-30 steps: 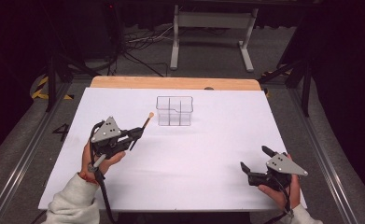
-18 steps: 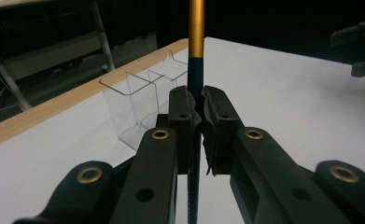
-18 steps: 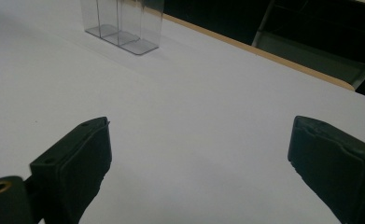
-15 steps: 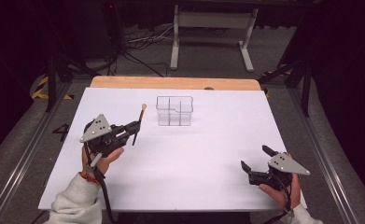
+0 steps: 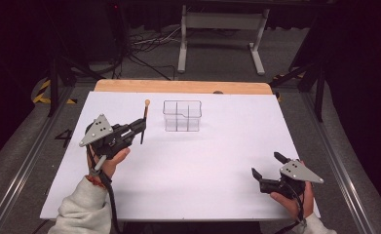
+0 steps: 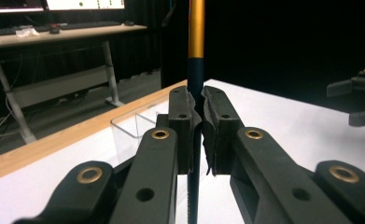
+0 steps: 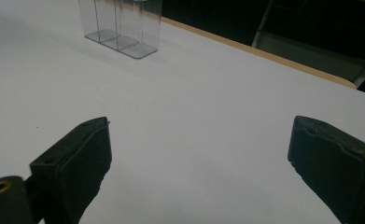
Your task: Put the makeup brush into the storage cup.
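Note:
My left gripper [image 5: 140,127] is shut on a thin dark stick [image 5: 145,109] with a gold-orange upper part and a small round tip. It holds the stick near upright above the white table top [image 5: 202,165], left of a clear plastic box [image 5: 181,116] with compartments. In the left gripper view the pads [image 6: 184,116] pinch the stick [image 6: 196,28], and the box [image 6: 129,130] stands behind on the left. My right gripper [image 5: 266,164] rests open near the table's front right corner. Nothing lies between its jaws in the right gripper view [image 7: 199,149]; the box [image 7: 119,23] stands far ahead.
A wooden strip [image 5: 178,87] runs along the table's far edge. Behind it on the floor stand a grey metal frame [image 5: 222,22] and loose cables [image 5: 144,46]. Metal rails [image 5: 29,151] flank the table on both sides.
The stick in the left gripper has swung from a slant toward the box to nearly upright, its tip moving left and away. The right gripper has kept still.

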Demonstrator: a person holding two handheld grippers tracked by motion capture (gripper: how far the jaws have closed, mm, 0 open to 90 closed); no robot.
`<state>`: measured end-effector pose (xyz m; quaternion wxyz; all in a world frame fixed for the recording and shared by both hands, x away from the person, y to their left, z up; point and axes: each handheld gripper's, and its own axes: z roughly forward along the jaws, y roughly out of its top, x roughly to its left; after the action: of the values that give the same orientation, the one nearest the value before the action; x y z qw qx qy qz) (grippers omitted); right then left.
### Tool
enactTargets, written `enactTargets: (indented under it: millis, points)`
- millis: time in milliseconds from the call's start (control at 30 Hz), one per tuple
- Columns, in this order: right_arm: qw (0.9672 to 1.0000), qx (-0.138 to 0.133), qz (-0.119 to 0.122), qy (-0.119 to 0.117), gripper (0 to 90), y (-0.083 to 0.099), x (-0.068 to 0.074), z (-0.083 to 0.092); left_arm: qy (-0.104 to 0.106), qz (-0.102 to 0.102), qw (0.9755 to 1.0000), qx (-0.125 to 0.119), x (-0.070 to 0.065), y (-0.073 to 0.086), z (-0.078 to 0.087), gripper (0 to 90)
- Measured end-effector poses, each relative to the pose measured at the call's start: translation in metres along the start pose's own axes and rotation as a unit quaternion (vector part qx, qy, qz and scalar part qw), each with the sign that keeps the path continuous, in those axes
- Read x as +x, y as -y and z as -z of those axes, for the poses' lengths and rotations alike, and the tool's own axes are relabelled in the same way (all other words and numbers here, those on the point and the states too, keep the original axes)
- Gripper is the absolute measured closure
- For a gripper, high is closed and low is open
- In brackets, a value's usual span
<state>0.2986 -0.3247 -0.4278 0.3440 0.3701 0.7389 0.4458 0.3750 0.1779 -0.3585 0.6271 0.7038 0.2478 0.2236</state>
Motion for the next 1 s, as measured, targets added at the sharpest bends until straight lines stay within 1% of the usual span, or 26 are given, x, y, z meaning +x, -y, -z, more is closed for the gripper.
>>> enactTargets:
  millis: [100, 233, 400, 500, 533, 633, 767, 800, 867, 900, 1000]
  points:
    - [1.0000, -0.002, -0.003, 0.001, 6.9, 0.001, -0.001, 0.001, 0.001, -0.001, 0.9999, -0.010, -0.001, -0.004, -0.004, 82.8]
    - [1.0000, -0.003, -0.003, 0.003, 6.9, 0.001, -0.001, 0.002, 0.005, 0.001, 0.9998, -0.017, 0.000, -0.008, -0.010, 82.8]
    - [1.0000, -0.003, -0.004, 0.003, 6.9, 0.001, -0.001, 0.002, 0.004, 0.000, 0.9998, -0.020, 0.000, -0.012, -0.017, 82.8]
    - [1.0000, -0.005, -0.002, 0.003, 6.9, 0.001, -0.001, 0.003, 0.004, 0.000, 0.9999, -0.015, 0.001, -0.013, -0.021, 82.8]
    - [1.0000, -0.005, -0.005, 0.004, 6.9, 0.001, -0.002, 0.002, 0.004, 0.001, 0.9999, -0.015, 0.002, -0.014, -0.022, 82.8]
    - [1.0000, -0.001, -0.001, 0.006, 6.9, 0.003, -0.003, 0.001, 0.002, -0.001, 0.9999, -0.014, 0.004, -0.014, -0.026, 82.8]
    - [0.9999, 0.000, -0.008, 0.007, 6.9, 0.003, -0.005, -0.001, 0.002, 0.006, 0.9998, -0.020, 0.008, -0.014, -0.032, 82.8]
    - [0.9999, 0.000, -0.008, 0.007, 6.9, 0.004, -0.005, -0.001, 0.004, 0.008, 0.9998, -0.020, 0.009, -0.013, -0.034, 82.8]
    - [0.9999, 0.002, -0.004, 0.011, 6.8, 0.004, -0.004, 0.000, 0.000, 0.006, 0.9998, -0.021, 0.010, -0.014, -0.038, 82.8]
    - [0.9999, -0.001, -0.006, 0.012, 6.8, 0.004, -0.004, 0.000, -0.003, 0.011, 0.9995, -0.028, 0.010, -0.014, -0.039, 82.8]
    - [0.9999, -0.004, -0.008, 0.014, 6.8, 0.004, -0.005, 0.001, -0.001, 0.012, 0.9993, -0.036, 0.012, -0.016, -0.042, 82.8]
